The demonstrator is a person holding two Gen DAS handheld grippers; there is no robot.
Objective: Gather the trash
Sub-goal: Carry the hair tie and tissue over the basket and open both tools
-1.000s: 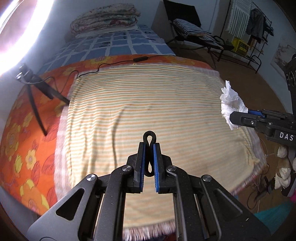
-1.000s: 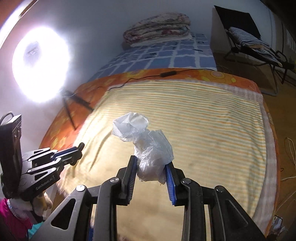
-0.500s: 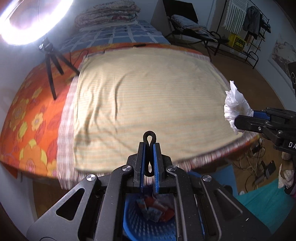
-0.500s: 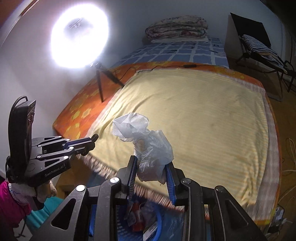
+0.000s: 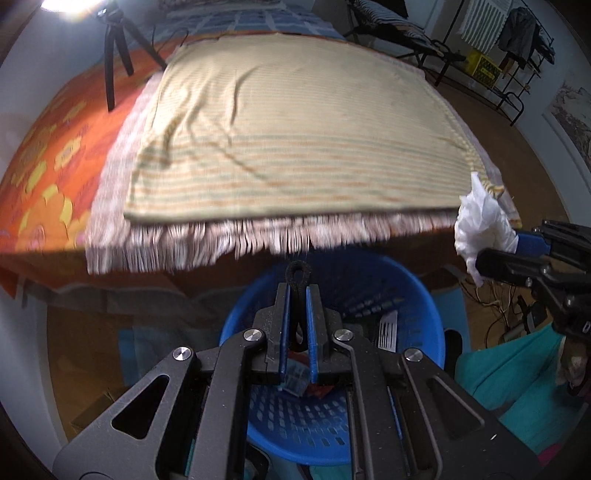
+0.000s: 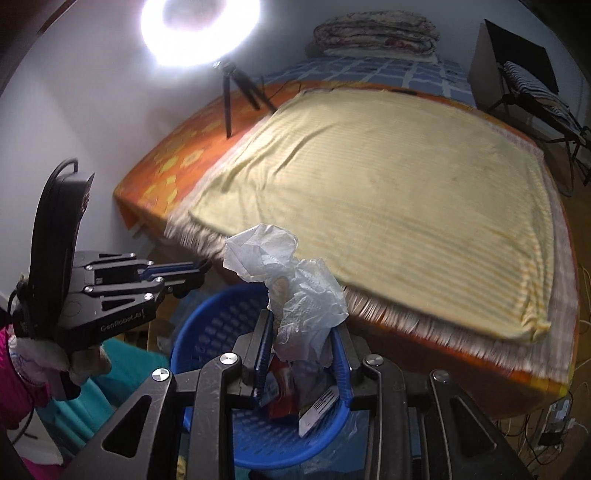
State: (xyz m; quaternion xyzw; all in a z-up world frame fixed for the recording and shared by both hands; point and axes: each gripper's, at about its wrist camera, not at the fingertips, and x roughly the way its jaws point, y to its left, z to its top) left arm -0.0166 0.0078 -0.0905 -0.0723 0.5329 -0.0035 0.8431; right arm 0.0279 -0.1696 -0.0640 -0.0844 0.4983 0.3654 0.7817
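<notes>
the left gripper (image 5: 296, 291) is clamped tight on a small black loop (image 5: 297, 272) that sticks up past its blue pads, with almost no gap between them. directly below and beyond its tips sits a blue perforated basket (image 5: 424, 306) on the floor, with wrappers and a barcoded packet inside. to its right, at the edge of the view, is the right gripper (image 6: 302, 332), its jaws narrowly apart and pressing on a crumpled white tissue (image 6: 295, 280) that rises above the pads. the basket (image 6: 207, 325) lies under that gripper too, so the tissue hangs over its opening. past both grippers is a bed with a yellow striped sheet (image 6: 388, 192) over a fringed cloth and an orange floral cover, and a ring light (image 6: 199, 29) on a tripod at its left side.
</notes>
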